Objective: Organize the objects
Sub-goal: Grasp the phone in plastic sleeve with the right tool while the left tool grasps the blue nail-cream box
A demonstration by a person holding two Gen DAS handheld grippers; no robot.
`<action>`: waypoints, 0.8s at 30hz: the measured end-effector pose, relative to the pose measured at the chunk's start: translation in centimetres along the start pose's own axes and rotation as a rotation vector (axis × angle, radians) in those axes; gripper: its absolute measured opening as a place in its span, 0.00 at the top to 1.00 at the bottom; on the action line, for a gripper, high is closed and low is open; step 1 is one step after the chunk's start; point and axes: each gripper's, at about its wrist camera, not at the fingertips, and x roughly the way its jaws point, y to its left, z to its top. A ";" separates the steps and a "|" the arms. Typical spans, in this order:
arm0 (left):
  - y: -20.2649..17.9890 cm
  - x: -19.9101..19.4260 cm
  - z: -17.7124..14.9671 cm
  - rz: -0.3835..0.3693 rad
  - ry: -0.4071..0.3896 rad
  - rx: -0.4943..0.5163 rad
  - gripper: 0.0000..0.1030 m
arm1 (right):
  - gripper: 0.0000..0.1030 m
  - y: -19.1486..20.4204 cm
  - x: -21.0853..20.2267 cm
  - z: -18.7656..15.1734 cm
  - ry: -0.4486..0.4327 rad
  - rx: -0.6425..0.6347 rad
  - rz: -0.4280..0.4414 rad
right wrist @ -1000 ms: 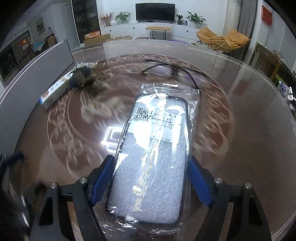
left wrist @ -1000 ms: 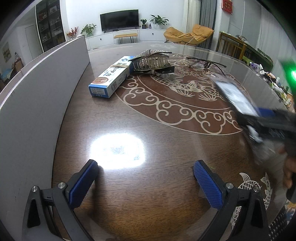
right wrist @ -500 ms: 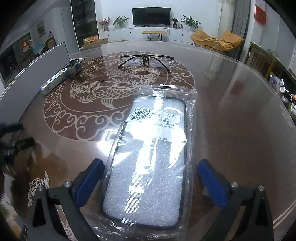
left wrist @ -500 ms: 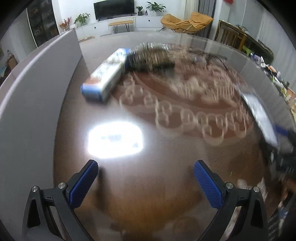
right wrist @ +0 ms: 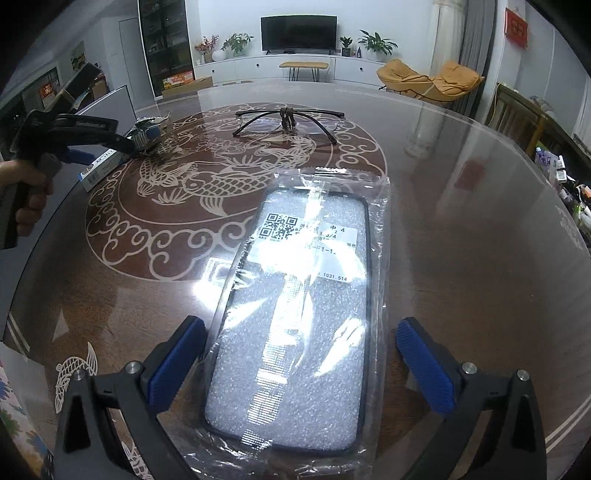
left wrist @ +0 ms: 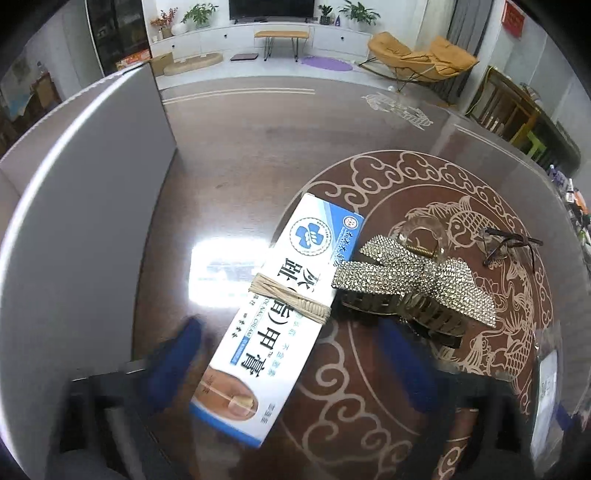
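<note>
Left wrist view looks down on a dark brown glossy table (left wrist: 221, 192) with a cream carp-and-cloud pattern under a bright ceiling-light glare. A white-and-blue box (left wrist: 284, 314), bound by rubber bands, lies diagonally between the blurred blue pads of the left gripper (left wrist: 291, 365), whose tongs stand apart, one on each side of the box. A rhinestone hair clip (left wrist: 413, 284) rests just beside the box, and glasses (left wrist: 509, 247) lie farther right. A grey panel (left wrist: 85, 206) stands along the table's left edge.

From the right wrist, the right gripper (right wrist: 301, 363) has its tongs spread wide around a bagged phone case (right wrist: 299, 321) lying flat on the table, its pads not gripping it. Beyond the table are a TV (right wrist: 298, 34), a white cabinet (right wrist: 291, 68), potted plants and an orange chair (right wrist: 430, 79).
</note>
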 end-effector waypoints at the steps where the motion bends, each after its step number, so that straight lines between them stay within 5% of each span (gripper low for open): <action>1: -0.1 -0.1 -0.3 0.035 -0.020 0.014 0.47 | 0.00 0.0 0.0 0.0 0.000 0.000 0.000; 2: -0.2 -0.2 -0.6 0.045 -0.033 0.024 0.60 | 0.00 0.0 0.0 0.0 0.000 0.000 0.000; 7: -0.6 -2.0 -4.8 0.024 -0.069 -0.016 0.61 | 0.00 0.0 -0.1 0.1 -0.001 0.001 -0.001; 13: -3.6 -6.0 -13.8 -0.015 -0.090 0.003 0.60 | 0.00 -0.2 -0.2 0.0 -0.001 0.013 -0.008; 17: -5.1 -6.2 -16.3 0.000 -0.113 0.043 0.13 | 0.00 -0.1 -0.2 0.0 -0.001 0.013 -0.009; 20: -5.8 -5.8 -17.0 0.039 -0.148 0.058 0.00 | 0.00 -0.1 -0.2 0.0 -0.001 0.013 -0.008; 24: -5.9 -5.8 -17.2 0.035 -0.157 0.057 0.00 | 0.00 -0.2 -0.2 0.0 -0.001 0.013 -0.008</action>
